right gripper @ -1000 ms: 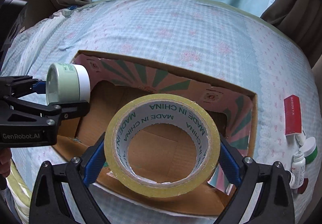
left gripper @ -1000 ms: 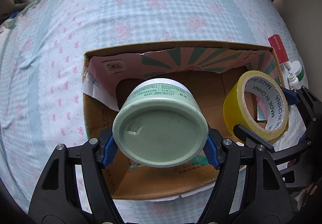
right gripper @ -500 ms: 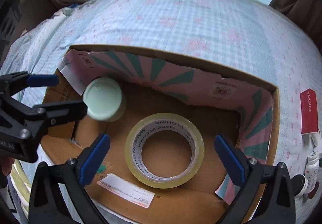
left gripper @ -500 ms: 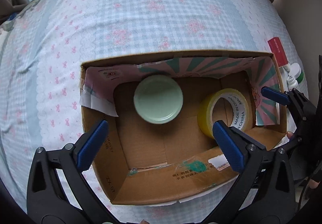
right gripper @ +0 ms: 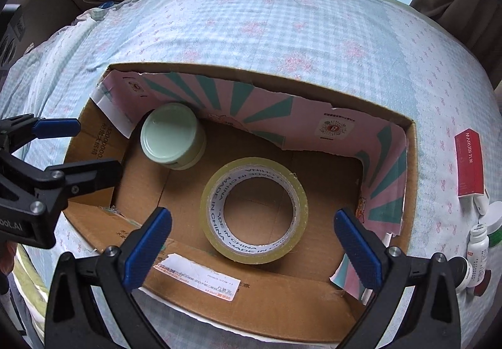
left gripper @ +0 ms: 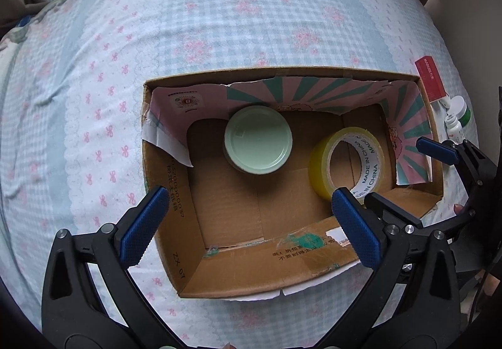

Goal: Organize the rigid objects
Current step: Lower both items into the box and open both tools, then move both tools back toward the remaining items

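Left wrist view: the left claw [left gripper: 248,220] is spread wide and holds nothing, its blue pads [left gripper: 142,225] hanging over the near half of the cardboard box [left gripper: 238,273]. The box sits on a bed covered in a checked sheet [left gripper: 219,19]. Inside the box, the green jar [left gripper: 258,144] stands against the far wall, beyond the claw and between its two fingers, well apart from both. The tape roll [left gripper: 346,167] leans on the box floor to the right of the jar, just beyond the right-hand pad. The right claw [left gripper: 439,151] shows at the box's right wall. Outside that wall lie a red carton [left gripper: 429,82] and small white bottles [left gripper: 456,120].

Right wrist view: the right claw [right gripper: 251,239] is likewise wide open and empty — poised over the box's [right gripper: 282,289] near wall. The tape roll [right gripper: 254,211] lies flat on the box floor, directly between the two blue pads [right gripper: 357,245] but lower and touching neither. The green jar [right gripper: 172,140] stands in the box's far left corner, clear of the tape roll. The left claw [right gripper: 72,148] reaches in over the box's left wall, near the jar. The red carton [right gripper: 469,168] and white bottles [right gripper: 477,248] lie on the sheet [right gripper: 282,19] right of the box.
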{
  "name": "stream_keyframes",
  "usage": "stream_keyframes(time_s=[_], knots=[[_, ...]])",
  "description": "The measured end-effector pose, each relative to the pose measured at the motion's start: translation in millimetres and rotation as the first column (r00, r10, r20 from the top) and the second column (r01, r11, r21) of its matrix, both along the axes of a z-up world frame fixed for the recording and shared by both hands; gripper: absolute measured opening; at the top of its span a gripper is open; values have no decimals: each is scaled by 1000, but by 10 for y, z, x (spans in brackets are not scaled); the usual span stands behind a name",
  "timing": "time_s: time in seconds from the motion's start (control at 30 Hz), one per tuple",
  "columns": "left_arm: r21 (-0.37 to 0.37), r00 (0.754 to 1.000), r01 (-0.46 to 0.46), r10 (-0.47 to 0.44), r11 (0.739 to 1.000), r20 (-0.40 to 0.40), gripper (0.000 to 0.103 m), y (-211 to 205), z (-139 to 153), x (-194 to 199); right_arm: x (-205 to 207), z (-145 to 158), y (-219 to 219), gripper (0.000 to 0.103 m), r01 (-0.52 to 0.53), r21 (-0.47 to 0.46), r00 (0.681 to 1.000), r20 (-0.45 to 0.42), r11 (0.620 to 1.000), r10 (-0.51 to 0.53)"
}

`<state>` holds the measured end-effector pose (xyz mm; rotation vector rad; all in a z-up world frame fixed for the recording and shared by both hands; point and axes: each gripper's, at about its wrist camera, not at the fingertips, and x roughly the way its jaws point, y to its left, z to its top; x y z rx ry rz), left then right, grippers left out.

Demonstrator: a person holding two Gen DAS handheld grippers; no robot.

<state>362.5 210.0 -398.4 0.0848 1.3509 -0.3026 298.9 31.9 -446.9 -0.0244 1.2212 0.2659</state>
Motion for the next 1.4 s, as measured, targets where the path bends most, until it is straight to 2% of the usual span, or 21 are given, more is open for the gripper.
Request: stream_keyframes(time_s=[0.17,0.53,0.77,0.87,1.03,1.23,1.4], knots=[[-2,999,-11,11,1000,50,103,75,394,-161,-125,338,-11,103,9,-9,1000,21,1000,-9],[-46,982,-29,38,998,185,103,204,1518,-662,-657,1448,-8,103,-8,-70,991,132,998,17],[-31,964,-30,37,999,262,103,58,2012,-964,-1051,1964,-297,103,50,-56,977,211,997,-37],[-26,958,-24,30,999,286,103,-126,2159,-1148,-1244,2115,-516,103,80,-33,970,233,996,-70],[-52,953,-39,53,998,300,103,-577,2266,-1511,-1578,2254,-1130,103,146,10,956,256,989,-144],[-66,949,-95,110,993,296,103,-1349,2257,-1914,-1866,2354,-2106,103,225,-19,927,311,974,-208],[-88,947,-115,136,989,291,103,-2029,2158,-2087,-1882,2284,-2917,103,233,-13,923,317,972,-217]])
